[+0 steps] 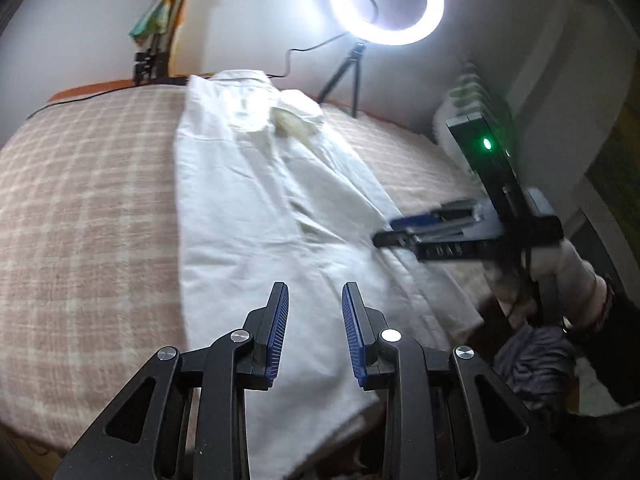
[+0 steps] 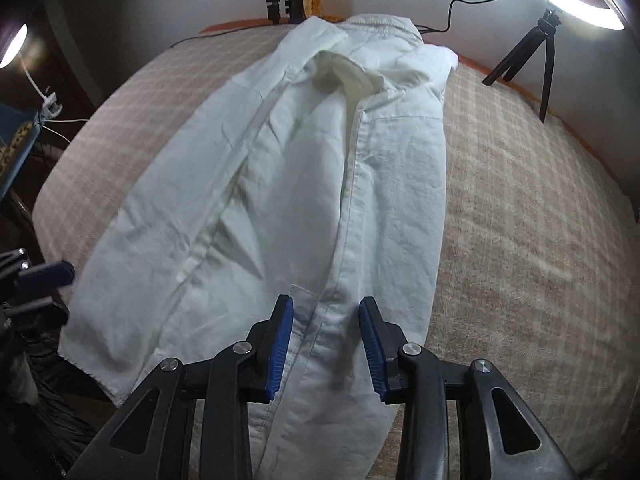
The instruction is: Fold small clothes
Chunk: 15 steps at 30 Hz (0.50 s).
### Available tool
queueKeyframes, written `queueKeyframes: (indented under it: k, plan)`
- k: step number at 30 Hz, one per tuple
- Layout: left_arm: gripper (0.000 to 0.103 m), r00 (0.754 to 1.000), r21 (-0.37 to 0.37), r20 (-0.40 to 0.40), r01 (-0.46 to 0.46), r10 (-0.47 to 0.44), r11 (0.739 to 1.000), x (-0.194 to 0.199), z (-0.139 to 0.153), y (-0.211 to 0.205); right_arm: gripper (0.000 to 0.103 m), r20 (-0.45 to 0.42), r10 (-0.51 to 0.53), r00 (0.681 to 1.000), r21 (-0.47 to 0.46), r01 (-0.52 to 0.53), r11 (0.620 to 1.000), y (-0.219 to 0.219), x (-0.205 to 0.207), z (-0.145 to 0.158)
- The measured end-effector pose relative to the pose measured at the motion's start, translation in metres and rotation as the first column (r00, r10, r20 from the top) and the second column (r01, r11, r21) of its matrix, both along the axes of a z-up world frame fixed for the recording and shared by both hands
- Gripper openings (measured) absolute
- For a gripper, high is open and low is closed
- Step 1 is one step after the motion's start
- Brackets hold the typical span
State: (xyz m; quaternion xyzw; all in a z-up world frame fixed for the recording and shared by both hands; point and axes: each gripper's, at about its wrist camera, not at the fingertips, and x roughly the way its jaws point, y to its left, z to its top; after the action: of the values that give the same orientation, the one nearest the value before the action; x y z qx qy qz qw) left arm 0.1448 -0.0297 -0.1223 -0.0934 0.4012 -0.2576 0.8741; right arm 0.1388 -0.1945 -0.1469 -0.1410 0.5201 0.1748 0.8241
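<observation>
A white shirt (image 1: 248, 200) lies lengthwise on a pink checked blanket (image 1: 80, 200), collar at the far end, both sides folded in toward the middle. My left gripper (image 1: 315, 292) hovers over the shirt's near hem, jaws apart with nothing between the pads. In the right wrist view the shirt (image 2: 280, 184) fills the middle. My right gripper (image 2: 326, 304) is above the shirt's near end by the button placket, jaws apart and empty. The right gripper (image 1: 390, 231) also shows blurred at the shirt's right edge, held by a sleeved hand (image 1: 572, 268). The left gripper (image 2: 52, 286) shows at the shirt's left corner.
A lit ring light (image 1: 386, 0) on a small tripod (image 2: 540, 60) stands at the back right of the blanket (image 2: 520, 220). A black stand (image 1: 148, 64) and cables sit at the far edge. A dark cloth (image 1: 532, 360) hangs off the near right side. A second lamp (image 2: 14, 46) glows far left.
</observation>
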Motion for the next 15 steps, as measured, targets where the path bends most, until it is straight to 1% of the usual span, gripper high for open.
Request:
queueKeyframes:
  k: [2,5,8,13,15]
  plan:
    - [0.026,1.0,-0.007,-0.024,0.0,0.0,1.0,0.003,-0.008,0.001,0.032,-0.004,-0.018,1.0,-0.014,0.018,1.0,-0.002,0.003,-0.005]
    - [0.026,0.998,-0.022,-0.059,0.007,-0.009,1.0,0.004,-0.017,0.001,0.029,0.008,-0.038,0.999,-0.011,0.038,0.999,-0.009,0.004,-0.001]
    - [0.026,0.998,-0.02,-0.064,0.016,-0.017,1.0,0.002,-0.02,-0.001,0.03,0.002,-0.053,0.999,-0.019,0.053,0.998,-0.016,0.004,0.002]
    - [0.026,0.998,-0.011,-0.057,0.024,-0.024,1.0,-0.002,-0.022,-0.003,0.029,-0.018,-0.028,0.999,-0.059,0.027,0.998,-0.013,0.0,-0.005]
    - [0.026,0.998,-0.008,-0.055,0.028,-0.028,1.0,-0.001,-0.023,-0.005,0.016,-0.019,-0.025,0.999,-0.062,0.024,0.998,-0.014,0.001,-0.005]
